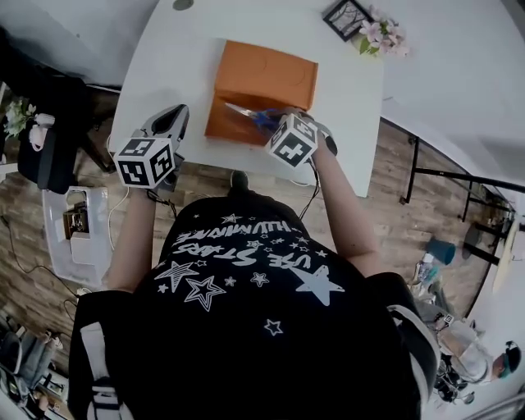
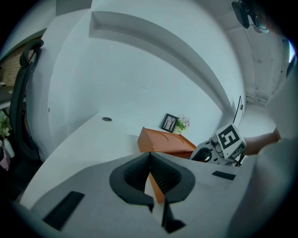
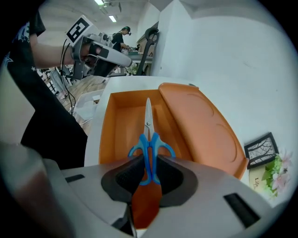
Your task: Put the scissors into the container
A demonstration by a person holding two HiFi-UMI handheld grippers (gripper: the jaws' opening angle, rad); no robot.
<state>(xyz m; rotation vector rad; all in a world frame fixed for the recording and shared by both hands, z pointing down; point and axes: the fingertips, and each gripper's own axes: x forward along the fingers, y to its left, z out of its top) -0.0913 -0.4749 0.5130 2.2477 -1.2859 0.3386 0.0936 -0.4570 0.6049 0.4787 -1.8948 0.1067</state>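
Observation:
Blue-handled scissors (image 3: 149, 144) with closed silver blades are clamped by their handles in my right gripper (image 3: 148, 173), blades pointing away over the open orange container (image 3: 122, 125). From the head view the scissors (image 1: 250, 114) hang just above the container's tray (image 1: 234, 125), with the right gripper (image 1: 289, 133) at its near right edge. The container's lid (image 1: 267, 74) lies folded back on the far side. My left gripper (image 1: 168, 125) is off to the left of the container, jaws shut with nothing between them (image 2: 150, 179).
The white table (image 1: 180, 57) has a small round hole (image 1: 182, 4) at the back. A framed picture (image 1: 348, 18) and a pink flower pot (image 1: 382, 34) stand at the far right corner. The near table edge runs just under both grippers.

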